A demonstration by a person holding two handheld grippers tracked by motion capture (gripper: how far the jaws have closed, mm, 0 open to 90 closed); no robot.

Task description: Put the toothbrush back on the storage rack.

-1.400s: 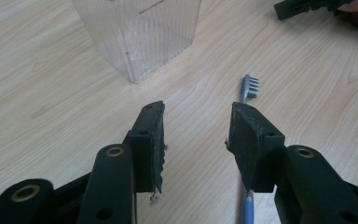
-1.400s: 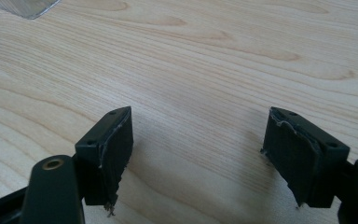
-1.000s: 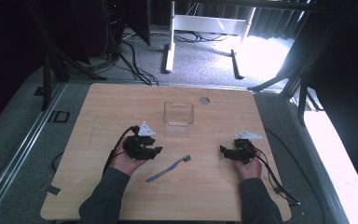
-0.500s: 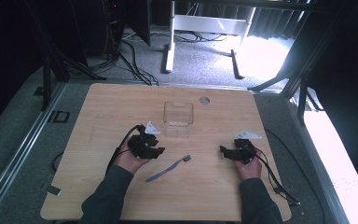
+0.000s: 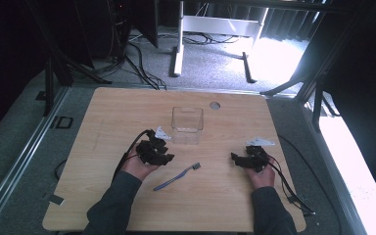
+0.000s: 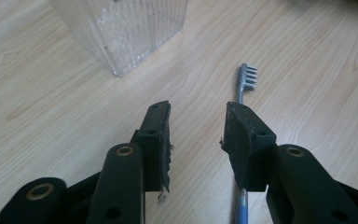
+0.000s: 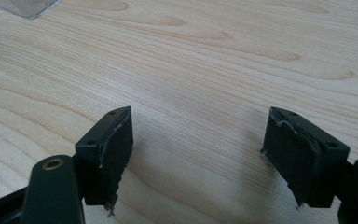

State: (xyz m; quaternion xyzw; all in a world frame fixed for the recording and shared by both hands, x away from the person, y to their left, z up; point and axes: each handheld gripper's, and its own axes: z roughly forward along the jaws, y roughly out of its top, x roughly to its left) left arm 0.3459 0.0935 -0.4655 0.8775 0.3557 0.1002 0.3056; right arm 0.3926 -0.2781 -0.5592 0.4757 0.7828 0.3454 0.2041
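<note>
Toothbrush (image 5: 176, 176): blue handle, grey bristle head, lying flat on the wooden surface (image 5: 107, 112) near its middle, just right of the left gripper (image 5: 165, 157). In the left gripper view the right jaw stands over the handle and hides part of it; the head shows beyond. Left gripper: jaws have just been closing, spread partway, nothing between the pads. Clear plastic box (image 5: 187, 125): upright, just beyond that gripper, top cut off in the left gripper view. Right gripper (image 5: 237, 159): jaws spread wide over bare wood, well apart from the toothbrush. Open room toward the far and left edges.
</note>
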